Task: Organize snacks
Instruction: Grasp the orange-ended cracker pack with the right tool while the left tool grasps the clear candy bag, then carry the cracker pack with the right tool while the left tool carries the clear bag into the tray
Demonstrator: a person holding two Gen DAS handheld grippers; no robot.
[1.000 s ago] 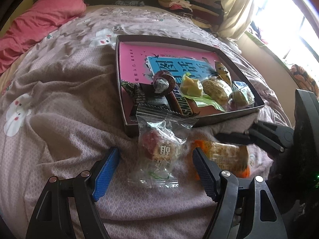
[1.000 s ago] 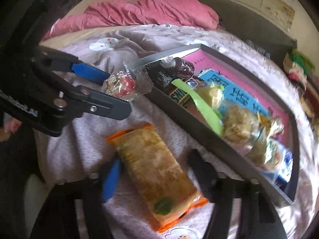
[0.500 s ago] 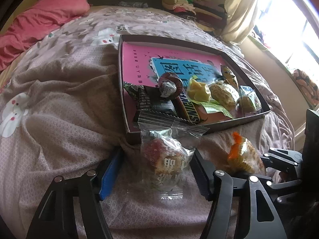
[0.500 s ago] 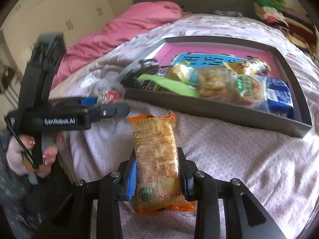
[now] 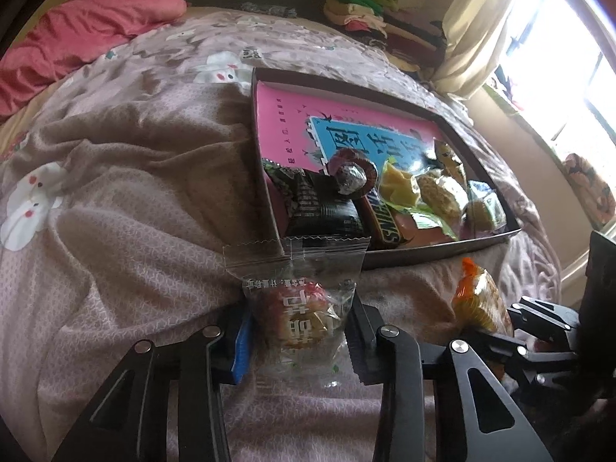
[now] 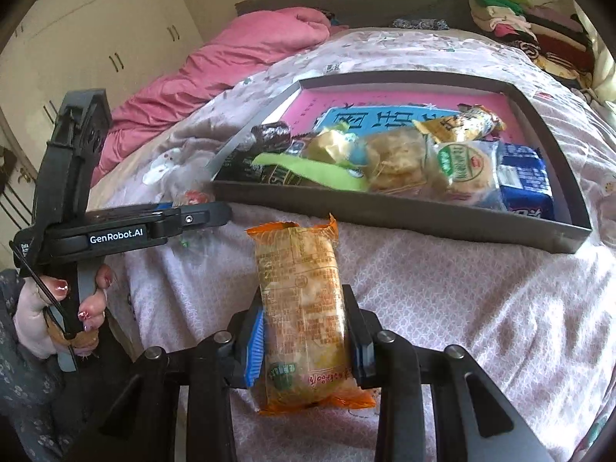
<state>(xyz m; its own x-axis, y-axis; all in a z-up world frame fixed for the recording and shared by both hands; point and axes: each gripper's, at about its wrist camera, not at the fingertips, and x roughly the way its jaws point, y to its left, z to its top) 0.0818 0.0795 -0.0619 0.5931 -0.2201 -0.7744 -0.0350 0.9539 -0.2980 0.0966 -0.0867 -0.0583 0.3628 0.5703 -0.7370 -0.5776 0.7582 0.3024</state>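
My left gripper (image 5: 298, 337) is shut on a clear snack packet (image 5: 298, 308) with a red and white sweet inside, held just in front of the grey tray (image 5: 442, 256). My right gripper (image 6: 306, 340) is shut on an orange-edged cracker packet (image 6: 302, 308), held above the bedspread in front of the tray (image 6: 385, 211). That packet also shows in the left wrist view (image 5: 477, 300). The left gripper shows in the right wrist view (image 6: 184, 219). The tray holds several wrapped snacks on a pink and blue book (image 5: 308, 115).
The tray lies on a mauve bedspread (image 5: 115, 192) with rabbit prints. A pink duvet (image 6: 231, 54) is bunched at the head of the bed. Folded clothes (image 5: 369, 11) are stacked beyond the bed. A curtained window (image 5: 539, 57) is to the right.
Both grippers closed on their packets: the left on the clear sweet packet, the right on the orange cracker packet. The right gripper has lifted its packet off the bedspread.
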